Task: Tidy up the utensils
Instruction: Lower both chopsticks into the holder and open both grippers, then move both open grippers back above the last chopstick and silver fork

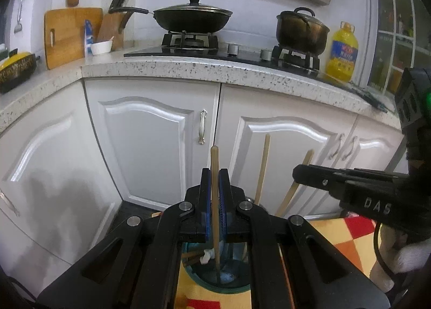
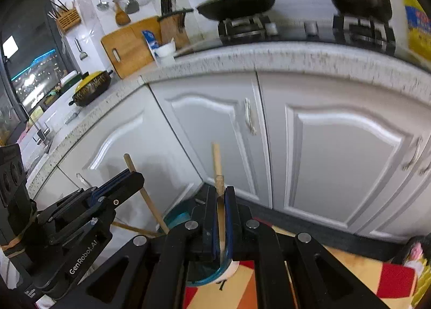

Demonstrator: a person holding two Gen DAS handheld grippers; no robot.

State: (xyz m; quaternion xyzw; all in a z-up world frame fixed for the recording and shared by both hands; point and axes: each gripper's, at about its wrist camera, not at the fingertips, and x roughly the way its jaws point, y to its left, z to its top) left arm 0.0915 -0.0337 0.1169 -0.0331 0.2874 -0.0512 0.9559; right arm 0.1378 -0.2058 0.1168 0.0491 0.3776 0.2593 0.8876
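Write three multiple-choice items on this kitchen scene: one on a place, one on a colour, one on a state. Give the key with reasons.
1. Where does the wok stand?
A. on the stove burner
B. in the sink
C. on the floor

2. What colour is the oil bottle?
A. green
B. yellow
C. red

3. How is the left gripper?
A. wide open, empty
B. shut on a cloth
C. shut on a wooden chopstick

Key: 1 A, it sits on the burner grate; 2 B, its body is yellow with a blue label; 3 C, the jaws pinch the stick above the teal holder.
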